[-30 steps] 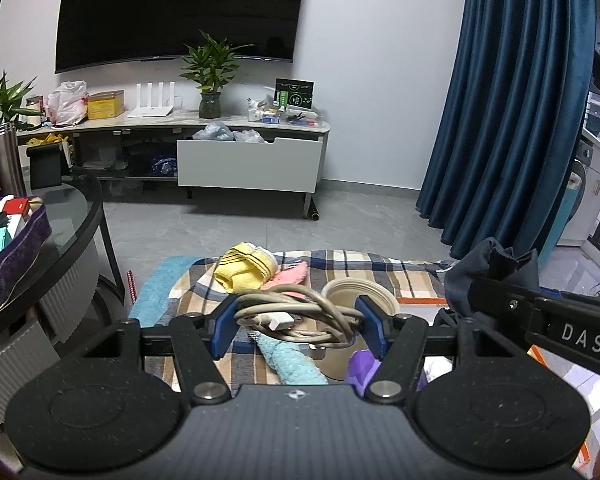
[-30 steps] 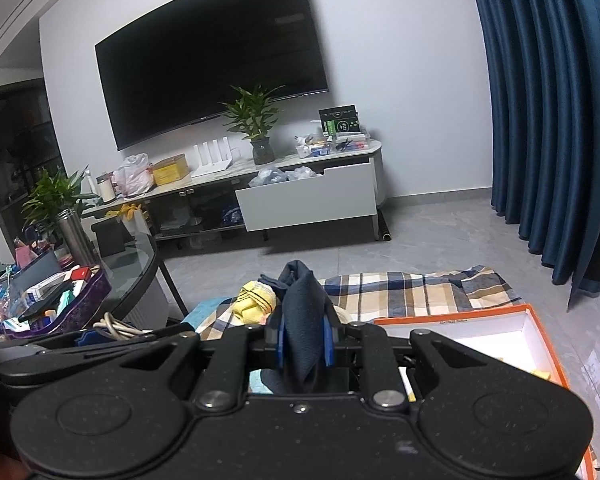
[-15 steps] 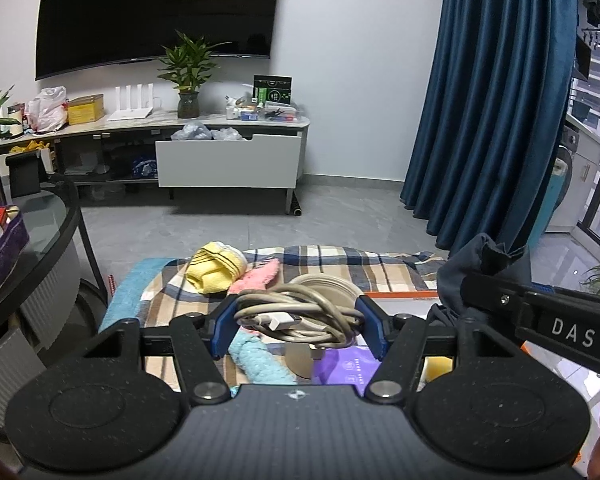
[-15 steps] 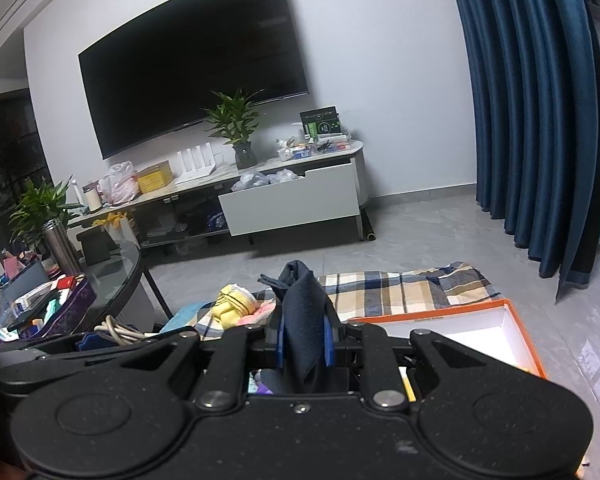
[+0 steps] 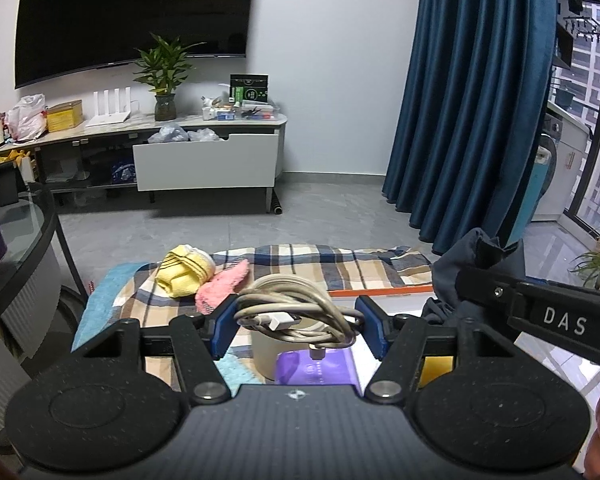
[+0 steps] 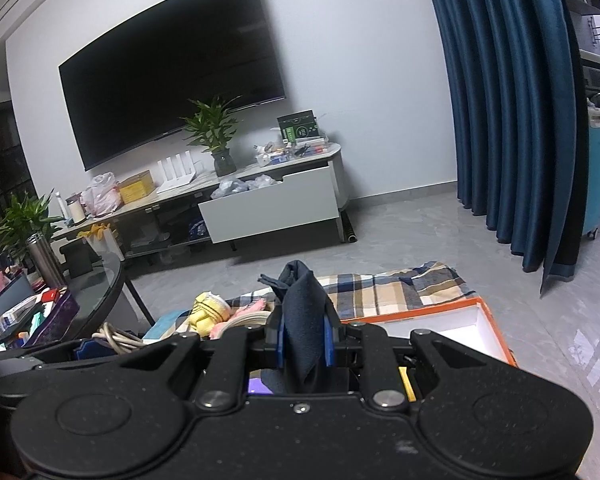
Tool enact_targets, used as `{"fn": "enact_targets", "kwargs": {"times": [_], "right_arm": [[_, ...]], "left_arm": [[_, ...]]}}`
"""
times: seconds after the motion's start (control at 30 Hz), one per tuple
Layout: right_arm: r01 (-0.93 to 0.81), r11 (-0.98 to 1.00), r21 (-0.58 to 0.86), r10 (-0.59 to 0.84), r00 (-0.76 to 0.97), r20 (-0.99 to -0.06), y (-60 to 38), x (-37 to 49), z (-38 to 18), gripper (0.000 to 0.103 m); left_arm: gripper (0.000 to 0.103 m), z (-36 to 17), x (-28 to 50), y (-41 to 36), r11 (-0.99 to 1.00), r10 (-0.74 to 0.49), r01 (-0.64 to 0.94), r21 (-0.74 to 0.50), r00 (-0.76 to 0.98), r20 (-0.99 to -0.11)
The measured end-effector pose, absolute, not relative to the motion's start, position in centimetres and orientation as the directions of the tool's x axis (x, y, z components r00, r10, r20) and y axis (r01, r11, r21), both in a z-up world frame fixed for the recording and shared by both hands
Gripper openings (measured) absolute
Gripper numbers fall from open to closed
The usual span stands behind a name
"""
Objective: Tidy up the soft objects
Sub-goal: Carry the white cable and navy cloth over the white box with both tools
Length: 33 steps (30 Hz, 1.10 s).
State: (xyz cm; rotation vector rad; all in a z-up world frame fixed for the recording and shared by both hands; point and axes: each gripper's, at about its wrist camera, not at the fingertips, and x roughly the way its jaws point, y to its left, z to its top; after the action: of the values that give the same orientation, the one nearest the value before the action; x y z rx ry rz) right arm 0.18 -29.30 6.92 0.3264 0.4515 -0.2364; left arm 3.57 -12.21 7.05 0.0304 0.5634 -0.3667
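Note:
My left gripper [image 5: 298,326] is shut on a coiled beige cable [image 5: 300,314] with a white plug, held in the air between its blue pads. My right gripper [image 6: 305,336] is shut on a bunched dark navy cloth [image 6: 302,312], which also shows at the right of the left wrist view as the navy cloth [image 5: 466,264]. Below both lies an orange-rimmed white box [image 6: 456,326] on a plaid blanket [image 5: 340,262]. On the blanket sit a yellow cloth bundle [image 5: 184,270], a pink fuzzy item [image 5: 222,286] and a light blue towel [image 5: 100,298].
A cream round container [image 5: 266,350] and a purple packet [image 5: 316,370] lie under the cable. A glass round table [image 6: 96,292] with clutter stands left. Behind are a TV stand with an open white drawer [image 5: 206,162], a potted plant [image 5: 164,68] and blue curtains [image 5: 472,100].
Both views have swung to the right: the table and blanket items slid left, and more of the orange box and curtains came in. Both grips are unchanged.

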Motion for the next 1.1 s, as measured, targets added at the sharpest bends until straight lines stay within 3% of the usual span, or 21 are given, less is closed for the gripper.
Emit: {"fn": "enact_targets", "kwargs": {"times": [1.1], "right_arm": [[0.379,0.888,0.259,-0.222,0.848,-0.481,-32.5,0.0,6.0,0.024]], "left_arm": [[0.064,5.7,4.5,-16.0,0.898,-0.391,0.436,-0.059,0.731,-0.559]]}}
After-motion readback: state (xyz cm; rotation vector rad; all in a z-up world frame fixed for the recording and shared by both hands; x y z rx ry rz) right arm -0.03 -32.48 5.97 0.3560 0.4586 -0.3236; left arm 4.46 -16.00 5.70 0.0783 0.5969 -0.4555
